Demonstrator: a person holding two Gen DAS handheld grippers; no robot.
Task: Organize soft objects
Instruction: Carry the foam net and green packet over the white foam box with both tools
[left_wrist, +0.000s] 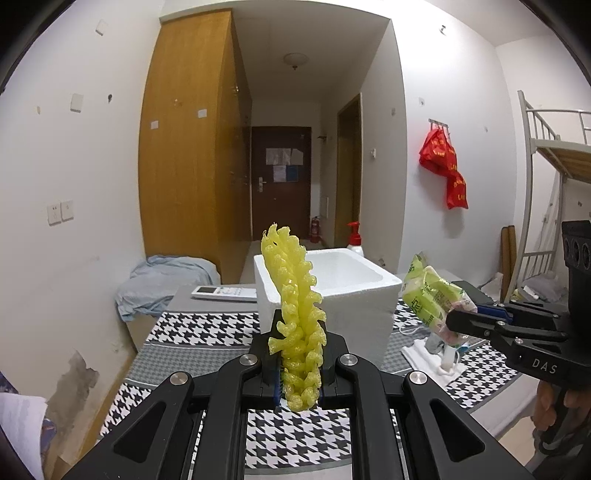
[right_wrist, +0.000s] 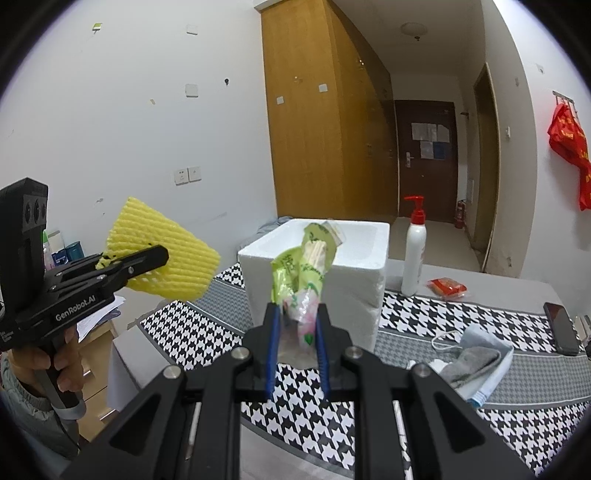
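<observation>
My left gripper (left_wrist: 300, 332) is shut on a yellow foam net sleeve (left_wrist: 295, 295), which stands edge-on between the pads; in the right wrist view the yellow foam net sleeve (right_wrist: 162, 254) shows flat in the left gripper (right_wrist: 162, 258), held above the table's left side. My right gripper (right_wrist: 297, 314) is shut on a green plastic bag (right_wrist: 306, 266) with pale sticks inside; the green plastic bag (left_wrist: 432, 295) hangs from the right gripper (left_wrist: 452, 321) at the right. An open white foam box (left_wrist: 332, 291) stands on the houndstooth tablecloth (left_wrist: 207, 328), just beyond both held things.
A white remote (left_wrist: 223, 293) lies left of the box. A pump bottle (right_wrist: 413, 254), a red packet (right_wrist: 447, 286), a dark phone (right_wrist: 561, 328), a face mask and grey cloths (right_wrist: 476, 362) lie on the table's right. White cloth and a cable (left_wrist: 436, 354) lie under the right gripper.
</observation>
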